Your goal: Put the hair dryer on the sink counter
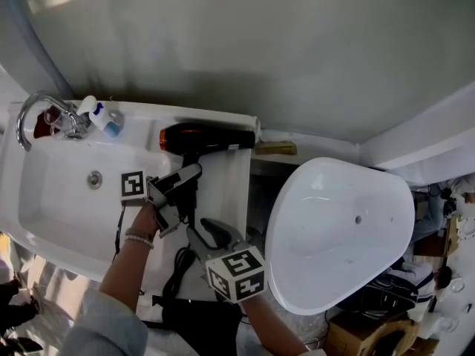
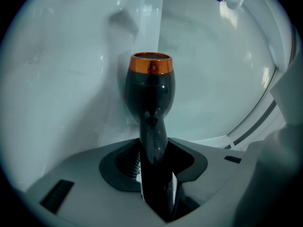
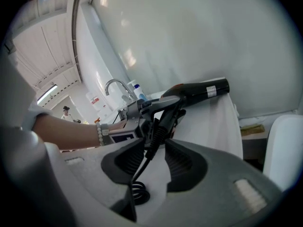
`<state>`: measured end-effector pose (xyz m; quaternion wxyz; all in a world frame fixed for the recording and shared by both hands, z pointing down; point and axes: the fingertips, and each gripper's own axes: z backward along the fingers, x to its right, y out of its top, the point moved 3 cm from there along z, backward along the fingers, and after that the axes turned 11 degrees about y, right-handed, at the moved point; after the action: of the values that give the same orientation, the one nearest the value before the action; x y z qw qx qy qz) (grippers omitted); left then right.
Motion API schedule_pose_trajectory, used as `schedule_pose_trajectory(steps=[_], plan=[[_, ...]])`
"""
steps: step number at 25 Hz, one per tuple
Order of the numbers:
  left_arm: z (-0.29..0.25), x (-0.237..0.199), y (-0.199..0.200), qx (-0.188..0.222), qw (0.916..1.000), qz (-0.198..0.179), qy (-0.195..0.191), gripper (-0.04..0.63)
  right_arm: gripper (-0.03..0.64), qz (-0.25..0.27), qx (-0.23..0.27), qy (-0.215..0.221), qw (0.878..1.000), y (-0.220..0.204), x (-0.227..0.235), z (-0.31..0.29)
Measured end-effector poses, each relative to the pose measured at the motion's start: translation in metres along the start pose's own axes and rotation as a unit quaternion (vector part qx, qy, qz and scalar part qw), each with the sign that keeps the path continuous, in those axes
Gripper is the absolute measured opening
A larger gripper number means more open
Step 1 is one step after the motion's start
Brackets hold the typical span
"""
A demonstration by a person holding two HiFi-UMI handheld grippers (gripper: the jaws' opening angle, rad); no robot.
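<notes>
Black hair dryer (image 1: 208, 138) rests on the desk (image 1: 230, 188), left tongs (image 2: 156, 183) clamped on its handle (image 2: 154, 136), right tongs (image 3: 154, 143) apart astride the cord (image 3: 147, 156); on release, the cord's weight could drag it off.

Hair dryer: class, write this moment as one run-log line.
hair dryer over sink counter | left gripper shut on its handle | right gripper open, cord between jaws

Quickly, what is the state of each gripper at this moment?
Left gripper: closed on the hair dryer, at its handle.
Right gripper: open; the cord passes between its jaws, not gripped.
</notes>
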<state>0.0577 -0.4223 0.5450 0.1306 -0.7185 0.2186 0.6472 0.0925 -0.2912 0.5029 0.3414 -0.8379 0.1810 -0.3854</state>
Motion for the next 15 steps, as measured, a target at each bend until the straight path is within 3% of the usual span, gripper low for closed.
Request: schedule_pose_trajectory(steps=[7,15], plan=[[0.001,0.0,0.0,-0.001,1.0,-0.002,0.008,0.153,0.132,-0.02,-0.025,-0.012,0.999,-0.014,0.001,-0.018],[0.001,0.003,-0.001,-0.005,0.9991,-0.028,0.032,0.155,0.078,-0.074,-0.002,-0.031,0.997,-0.012,0.0,-0.02]])
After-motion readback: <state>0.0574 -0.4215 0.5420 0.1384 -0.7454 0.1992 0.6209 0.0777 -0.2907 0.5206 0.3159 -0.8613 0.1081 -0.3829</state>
